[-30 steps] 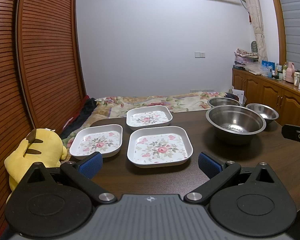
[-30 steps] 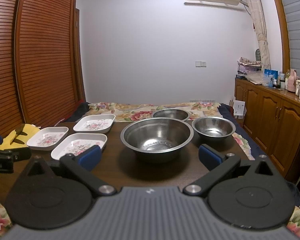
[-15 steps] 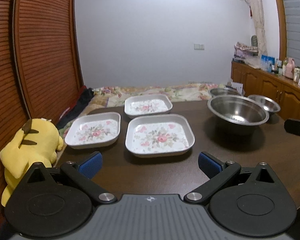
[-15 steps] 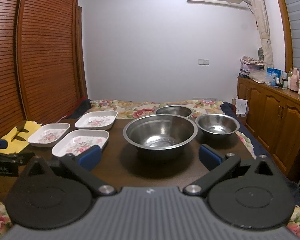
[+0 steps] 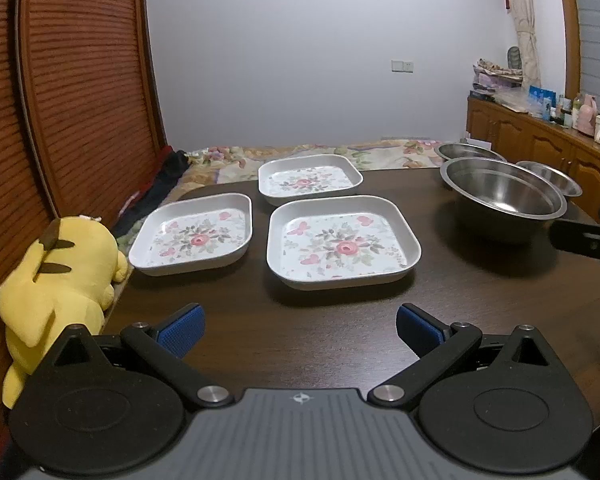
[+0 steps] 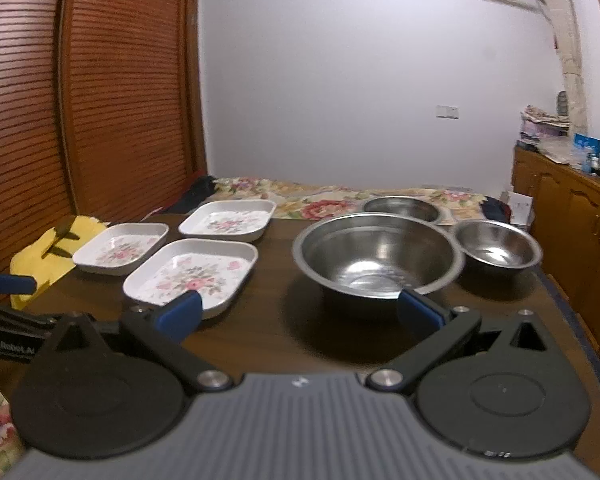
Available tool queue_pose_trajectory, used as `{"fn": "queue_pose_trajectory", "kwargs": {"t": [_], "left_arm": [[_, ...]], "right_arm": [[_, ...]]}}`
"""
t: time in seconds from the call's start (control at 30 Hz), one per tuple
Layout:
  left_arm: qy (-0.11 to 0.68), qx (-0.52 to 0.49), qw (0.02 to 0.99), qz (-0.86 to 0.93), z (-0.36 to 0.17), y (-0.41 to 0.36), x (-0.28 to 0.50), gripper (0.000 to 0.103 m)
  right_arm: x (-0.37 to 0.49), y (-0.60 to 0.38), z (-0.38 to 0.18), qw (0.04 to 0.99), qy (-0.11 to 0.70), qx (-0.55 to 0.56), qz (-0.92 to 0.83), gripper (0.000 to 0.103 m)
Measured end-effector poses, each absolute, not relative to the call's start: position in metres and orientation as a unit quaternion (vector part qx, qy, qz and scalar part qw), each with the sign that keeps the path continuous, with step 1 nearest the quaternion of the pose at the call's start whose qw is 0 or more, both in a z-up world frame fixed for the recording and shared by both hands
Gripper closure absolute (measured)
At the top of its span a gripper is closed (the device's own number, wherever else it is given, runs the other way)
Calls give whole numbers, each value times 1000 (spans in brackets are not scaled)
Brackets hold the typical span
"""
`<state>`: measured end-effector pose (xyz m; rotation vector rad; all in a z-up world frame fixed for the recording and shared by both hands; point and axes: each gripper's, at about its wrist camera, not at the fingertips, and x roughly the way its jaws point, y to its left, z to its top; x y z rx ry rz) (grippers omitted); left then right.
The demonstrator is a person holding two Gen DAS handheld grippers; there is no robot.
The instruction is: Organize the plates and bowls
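Melamine, floral print: three square plates on dark wooden table, none stacked yet. Nearest plate (image 5: 342, 242) mid-table toward near edge, second plate (image 5: 194, 234) beside it toward left edge, third plate (image 5: 309, 178) behind, toward far edge. Steel: large bowl (image 5: 504, 200) on right half, w/ small bowl (image 5: 550, 178) just beside it toward right edge and rear bowl (image 5: 470, 151) at far edge. Left gripper (image 5: 298, 326) spread wide, empty, low over near edge, lined up on nearest plate; right gripper (image 6: 298, 312) likewise spread, empty, facing large bowl (image 6: 378, 254). Step in hand, prob.: approach for first pick, nothing gripped. To do well: keep low, take one pad over rim & one under at near wall of a smaller plate, pinch firm (glossy, likely slippery), lift level, nest into biggest; same w/ bowls, small into large, set down soft to avoid skidding. Left view only: yellow plush toy (image 5: 58, 276) off left edge, close to second plate, plus tip of right gripper at frame's right. Right view only: small bowl (image 6: 496, 244) and rear bowl (image 6: 404, 208) unobstructed, plus left gripper's blue pad poking in low left; slightly blurred.
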<state>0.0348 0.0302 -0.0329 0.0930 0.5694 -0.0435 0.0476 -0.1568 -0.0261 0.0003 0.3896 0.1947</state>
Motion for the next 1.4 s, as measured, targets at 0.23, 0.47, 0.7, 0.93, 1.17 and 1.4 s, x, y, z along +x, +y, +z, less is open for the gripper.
{"fn": "queue_pose_trajectory", "kwargs": {"t": [0.23, 0.47, 0.7, 0.93, 1.17, 1.4], "left_arm": [[287, 44, 957, -14, -38, 49, 50, 0], [284, 47, 958, 0, -38, 70, 73, 0], [283, 34, 958, -14, -37, 88, 96, 1], [287, 16, 956, -50, -39, 90, 120, 15], [299, 2, 950, -90, -46, 85, 143, 35], [312, -15, 942, -120, -54, 84, 156, 55]], "right_arm": [[69, -134, -31, 968, 213, -12, 129, 0], [96, -114, -37, 960, 229, -16, 159, 0], [115, -104, -45, 953, 245, 0, 181, 15], [134, -97, -49, 948, 257, 2, 188, 30], [151, -94, -55, 944, 277, 2, 178, 38], [163, -89, -62, 940, 295, 4, 170, 48]]}}
